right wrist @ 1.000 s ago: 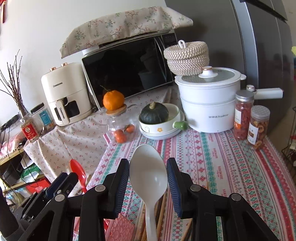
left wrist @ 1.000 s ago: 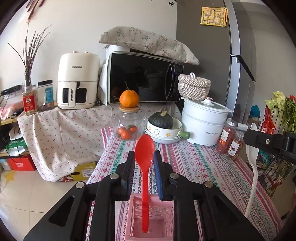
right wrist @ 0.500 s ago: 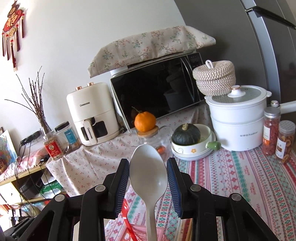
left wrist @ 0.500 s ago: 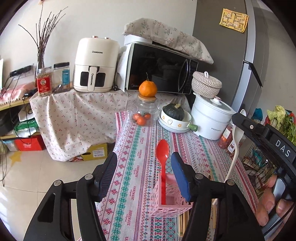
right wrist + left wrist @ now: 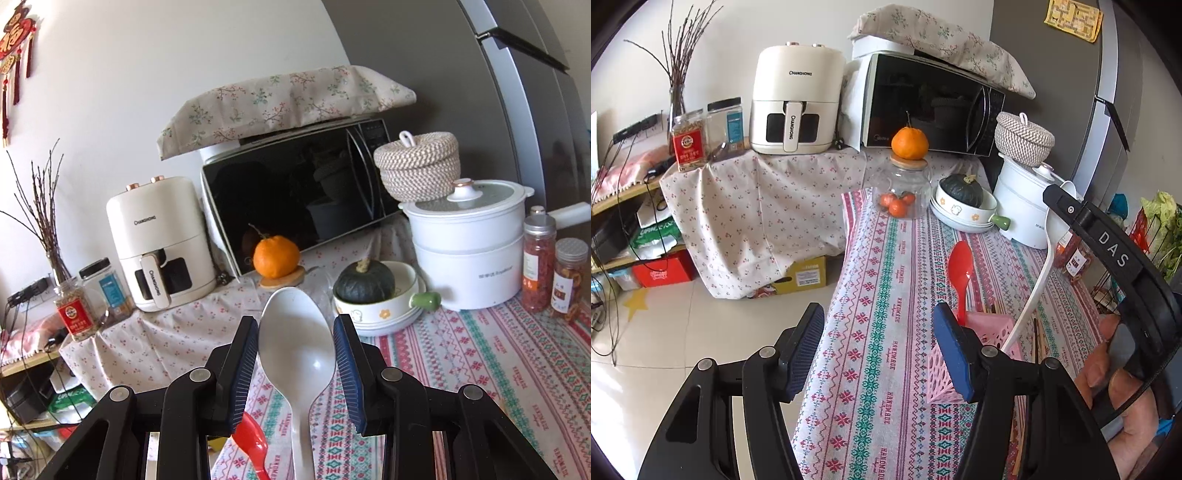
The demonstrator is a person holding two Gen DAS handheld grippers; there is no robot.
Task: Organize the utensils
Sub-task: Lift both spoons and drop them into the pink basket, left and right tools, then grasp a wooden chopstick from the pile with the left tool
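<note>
The left tongs (image 5: 879,354) stand open with nothing between the pads; their jaws have just been opening. Just beyond the right pad (image 5: 951,354) is the pink basket (image 5: 993,332), and the red spoon (image 5: 960,273) stands upright in it, its bowl on top.

The right tongs (image 5: 295,354) are closed on the white spoon (image 5: 295,339): both pads press the sides of its bowl, and the handle hangs down between the jaws. In the left view this spoon's handle reaches down to the basket, to the right of the left tongs; I cannot tell if its tip is inside.

Below the right tongs the red spoon is partly seen. Some chopsticks (image 5: 1039,339) lie on the tablecloth (image 5: 886,258) behind the basket.
</note>
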